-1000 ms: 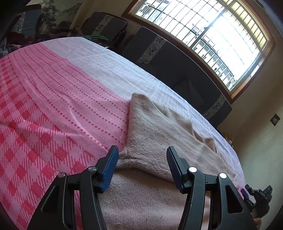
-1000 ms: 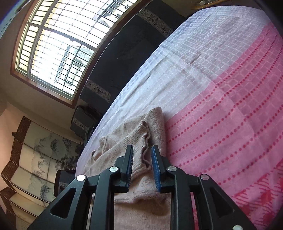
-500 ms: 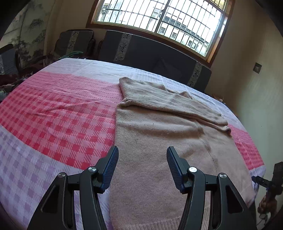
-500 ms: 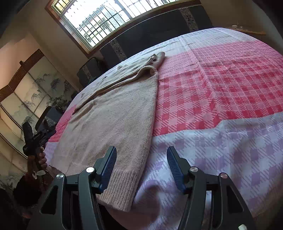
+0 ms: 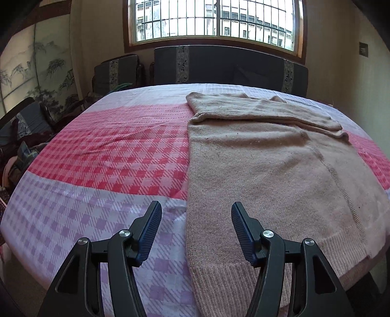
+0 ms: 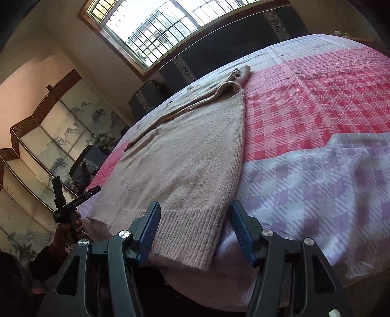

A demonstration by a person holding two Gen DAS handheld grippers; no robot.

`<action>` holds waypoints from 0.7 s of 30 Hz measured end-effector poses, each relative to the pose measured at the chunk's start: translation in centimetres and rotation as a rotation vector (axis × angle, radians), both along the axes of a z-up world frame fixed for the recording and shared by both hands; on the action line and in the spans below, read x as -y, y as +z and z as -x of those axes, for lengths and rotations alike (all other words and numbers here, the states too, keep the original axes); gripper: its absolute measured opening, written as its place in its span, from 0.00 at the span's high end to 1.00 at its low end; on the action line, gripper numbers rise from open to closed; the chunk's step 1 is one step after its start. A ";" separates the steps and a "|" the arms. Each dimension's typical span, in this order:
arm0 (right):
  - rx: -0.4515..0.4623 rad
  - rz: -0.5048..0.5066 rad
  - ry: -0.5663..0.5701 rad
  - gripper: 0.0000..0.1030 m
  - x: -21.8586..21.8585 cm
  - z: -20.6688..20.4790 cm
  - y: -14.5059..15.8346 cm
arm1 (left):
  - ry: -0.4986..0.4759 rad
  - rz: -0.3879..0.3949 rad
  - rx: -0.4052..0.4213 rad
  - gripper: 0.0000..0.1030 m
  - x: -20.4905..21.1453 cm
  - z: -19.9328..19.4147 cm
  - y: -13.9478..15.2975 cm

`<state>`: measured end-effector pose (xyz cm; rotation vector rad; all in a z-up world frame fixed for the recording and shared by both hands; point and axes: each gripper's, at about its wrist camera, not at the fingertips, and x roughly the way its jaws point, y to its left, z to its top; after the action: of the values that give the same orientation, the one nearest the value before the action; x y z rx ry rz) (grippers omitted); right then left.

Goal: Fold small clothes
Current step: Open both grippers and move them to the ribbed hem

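Left wrist, checked bedspread (image 5: 102, 158), barred window (image 5: 214, 19), dark sofa (image 5: 231, 68)

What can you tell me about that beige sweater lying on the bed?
The beige knit sweater lies flat on the pink-and-lilac checked bedspread. Its sleeves are folded across the top, and its ribbed hem reaches the near edge. A seam runs down the body, and dark specks dot the wool. Nothing grips it.
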<state>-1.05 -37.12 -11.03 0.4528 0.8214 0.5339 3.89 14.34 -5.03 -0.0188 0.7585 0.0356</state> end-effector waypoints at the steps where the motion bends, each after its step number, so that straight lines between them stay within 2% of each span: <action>1: 0.001 0.004 0.009 0.44 -0.3 0.0 0.0 | -0.004 0.001 -0.003 0.41 0.1 0.0 -0.1; 14: -0.011 -0.007 0.018 0.45 -0.9 -0.2 0.1 | -0.014 0.027 -0.044 0.39 0.2 0.0 -1.5; 18: -0.039 -0.027 0.002 0.45 -0.6 -0.7 0.1 | -0.051 0.116 -0.082 0.39 -0.7 -0.3 -1.4; 21: -0.055 -0.036 -0.011 0.44 -0.5 -1.0 0.1 | -0.091 0.265 -0.112 0.39 -2.6 -0.6 -1.1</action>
<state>-0.03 -36.65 -10.90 0.5069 0.8624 0.5290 4.50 16.92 -6.08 -0.2362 0.8706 -0.1520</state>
